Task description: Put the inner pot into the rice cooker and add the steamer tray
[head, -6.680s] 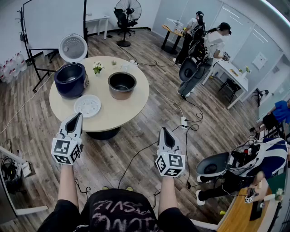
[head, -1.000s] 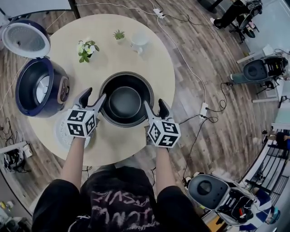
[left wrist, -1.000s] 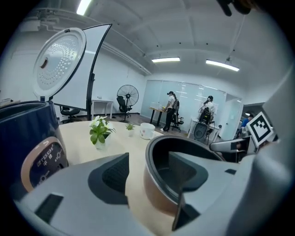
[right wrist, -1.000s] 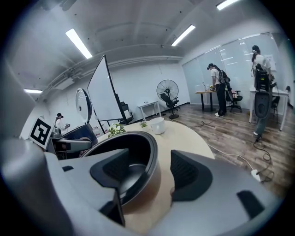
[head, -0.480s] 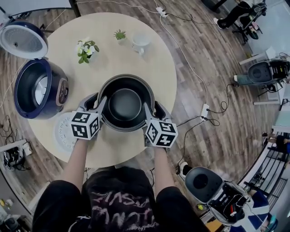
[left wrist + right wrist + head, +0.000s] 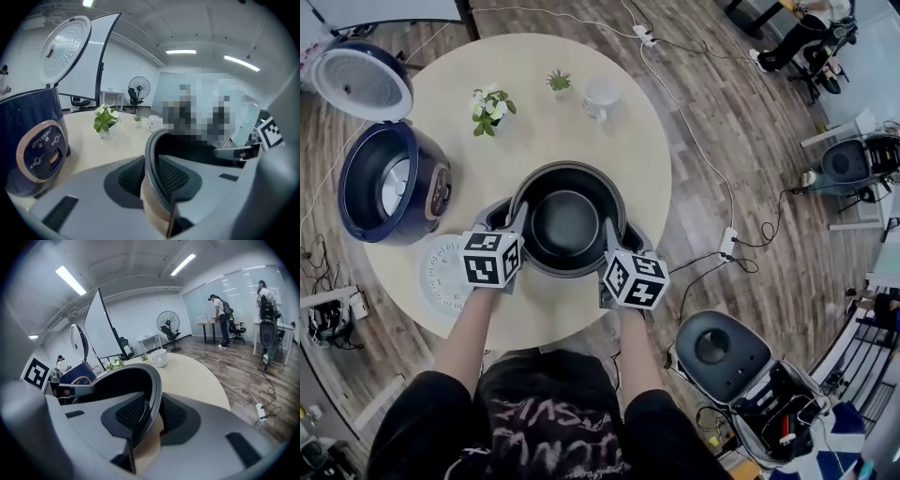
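Observation:
The dark inner pot [image 6: 567, 223] stands on the round table [image 6: 553, 131], near its front edge. My left gripper [image 6: 512, 216] straddles the pot's left rim [image 6: 154, 140], and its jaws are closing with both pads against the wall. My right gripper [image 6: 615, 236] straddles the right rim [image 6: 143, 376] the same way, jaws also closing on the wall. The navy rice cooker [image 6: 389, 187] sits at the table's left with its lid [image 6: 361, 80] raised. The white steamer tray [image 6: 441, 277] lies flat in front of the cooker, partly hidden behind my left gripper's marker cube.
A potted plant [image 6: 490, 110], a smaller plant [image 6: 560, 82] and a white cup [image 6: 602, 94] stand at the table's far side. Cables cross the wooden floor on the right. An office chair [image 6: 717, 352] stands close to my right side.
Both grippers' jaws went from wide apart beside the pot to closed on its rim. The pot has not moved on the table.

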